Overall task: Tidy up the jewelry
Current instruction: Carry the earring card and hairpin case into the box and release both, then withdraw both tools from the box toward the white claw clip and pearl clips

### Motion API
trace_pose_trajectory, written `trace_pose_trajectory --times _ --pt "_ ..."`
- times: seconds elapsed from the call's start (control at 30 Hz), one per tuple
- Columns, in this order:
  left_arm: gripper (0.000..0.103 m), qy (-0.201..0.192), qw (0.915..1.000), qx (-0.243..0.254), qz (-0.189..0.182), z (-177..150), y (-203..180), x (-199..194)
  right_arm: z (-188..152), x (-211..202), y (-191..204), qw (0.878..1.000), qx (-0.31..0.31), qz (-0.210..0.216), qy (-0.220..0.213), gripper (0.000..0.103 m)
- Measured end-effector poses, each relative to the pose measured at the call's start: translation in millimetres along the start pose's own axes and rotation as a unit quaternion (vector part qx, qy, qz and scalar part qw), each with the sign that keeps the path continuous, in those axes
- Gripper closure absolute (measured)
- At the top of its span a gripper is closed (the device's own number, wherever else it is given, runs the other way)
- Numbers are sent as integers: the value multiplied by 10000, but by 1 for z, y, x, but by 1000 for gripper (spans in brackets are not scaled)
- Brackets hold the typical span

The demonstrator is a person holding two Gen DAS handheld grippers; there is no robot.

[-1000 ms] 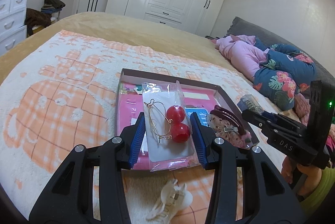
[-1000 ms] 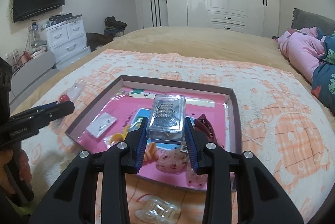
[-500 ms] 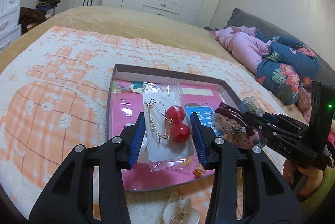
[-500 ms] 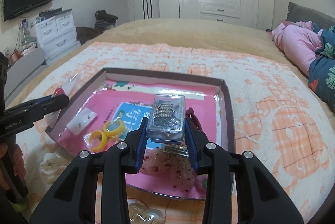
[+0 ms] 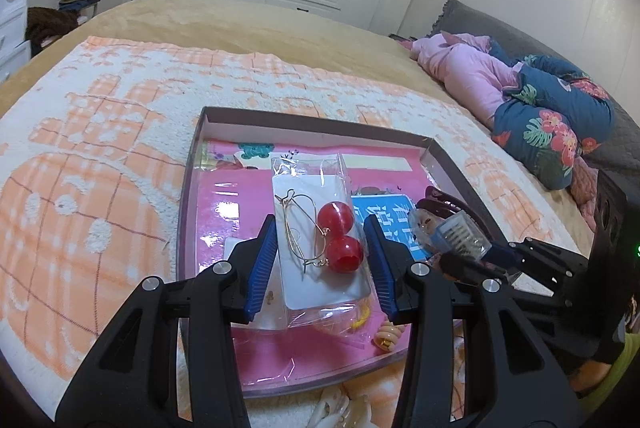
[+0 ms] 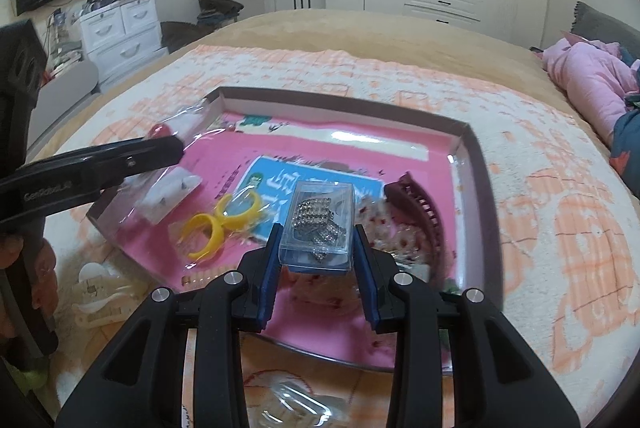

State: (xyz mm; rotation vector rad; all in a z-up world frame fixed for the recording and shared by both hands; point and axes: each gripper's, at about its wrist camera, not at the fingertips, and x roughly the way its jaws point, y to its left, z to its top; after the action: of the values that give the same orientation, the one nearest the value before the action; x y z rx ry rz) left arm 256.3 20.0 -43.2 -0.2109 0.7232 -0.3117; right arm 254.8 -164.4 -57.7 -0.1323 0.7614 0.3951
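Bed tray (image 5: 320, 126): left hand-held gripper (image 5: 322, 260) clamps earring bag (image 5: 316, 240), right (image 6: 316, 248) w/ clear box (image 6: 320, 224).

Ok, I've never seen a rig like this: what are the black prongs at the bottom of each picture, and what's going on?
Those prongs are hand-held grippers, one per hand, each with a camera looking along its jaws. In the left view the left gripper grips a clear bag of red earrings. In the right view the right gripper grips a small clear box of sparkly jewelry. Both hang over a shallow tray on a blanket-covered bed. In the tray lie yellow rings and a dark red hair clip.
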Motion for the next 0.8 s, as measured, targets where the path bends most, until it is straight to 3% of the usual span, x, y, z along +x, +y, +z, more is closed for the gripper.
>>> trace_pose_trajectory --times 0.4,0.53,0.6,0.8 --pt "68 185 9998 -105 -38 -8 2 11 -7 6 1 9998 63 29 184 70" --pt "68 175 9998 -113 -33 -8 2 9 -10 0 -4 9997 226 62 86 54" --pt "67 152 9998 -129 -33 -9 2 6 -12 -5 -7 9995 316 66 25 53" --pt "53 -72 9999 -87 -22 -10 -2 -10 -17 -28 -11 9984 445 34 -338 38"
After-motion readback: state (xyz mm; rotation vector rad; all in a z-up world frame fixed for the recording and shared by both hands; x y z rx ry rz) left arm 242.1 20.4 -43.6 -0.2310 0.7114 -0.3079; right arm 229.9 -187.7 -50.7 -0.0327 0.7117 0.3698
